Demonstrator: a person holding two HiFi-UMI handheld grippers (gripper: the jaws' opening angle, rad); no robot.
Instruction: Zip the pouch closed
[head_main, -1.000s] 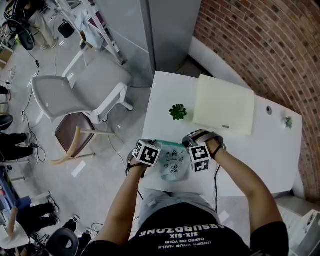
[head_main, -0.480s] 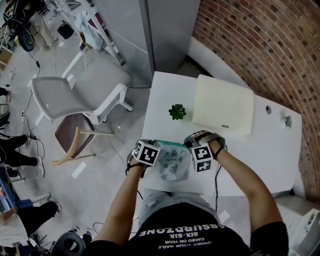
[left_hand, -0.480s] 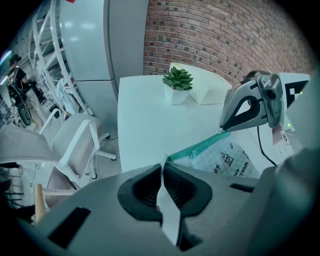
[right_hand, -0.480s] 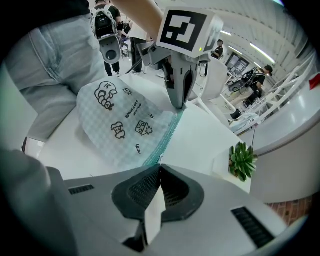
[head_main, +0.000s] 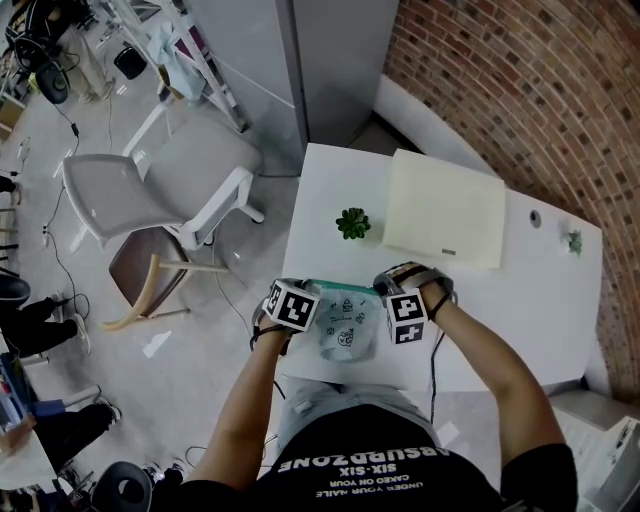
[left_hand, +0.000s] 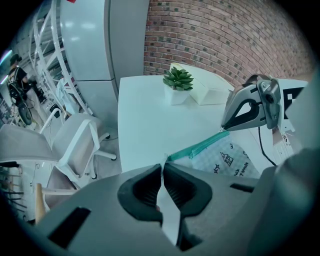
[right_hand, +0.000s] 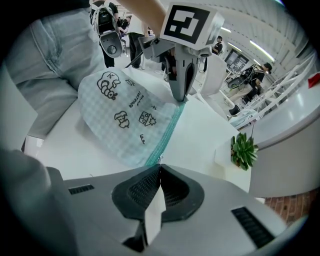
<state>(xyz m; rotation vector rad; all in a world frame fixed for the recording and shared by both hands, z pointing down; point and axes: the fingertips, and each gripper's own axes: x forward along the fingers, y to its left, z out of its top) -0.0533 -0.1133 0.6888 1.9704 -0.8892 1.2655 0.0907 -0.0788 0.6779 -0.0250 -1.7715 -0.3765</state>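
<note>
A pale checked pouch (head_main: 345, 335) with small black drawings lies at the near edge of the white table (head_main: 480, 320), its teal zipper (head_main: 340, 290) along the far side. My left gripper (head_main: 304, 292) is shut on the pouch's left end; in the left gripper view the jaws (left_hand: 162, 172) pinch a pale strip where the zipper (left_hand: 197, 147) begins. My right gripper (head_main: 386, 292) is shut at the zipper's right end. In the right gripper view its jaws (right_hand: 159, 167) meet on the small zipper pull, with the zipper (right_hand: 167, 132) and pouch (right_hand: 125, 120) stretched toward the left gripper (right_hand: 181, 97).
A small potted plant (head_main: 353, 223) stands mid-table beyond the pouch, and a flat cream box (head_main: 445, 210) lies behind it to the right. A grey office chair (head_main: 150, 180) stands off the table's left side. A brick wall runs along the far right.
The right gripper has shifted slightly to the right along the zipper line. The left gripper and the pouch stay where they were.
</note>
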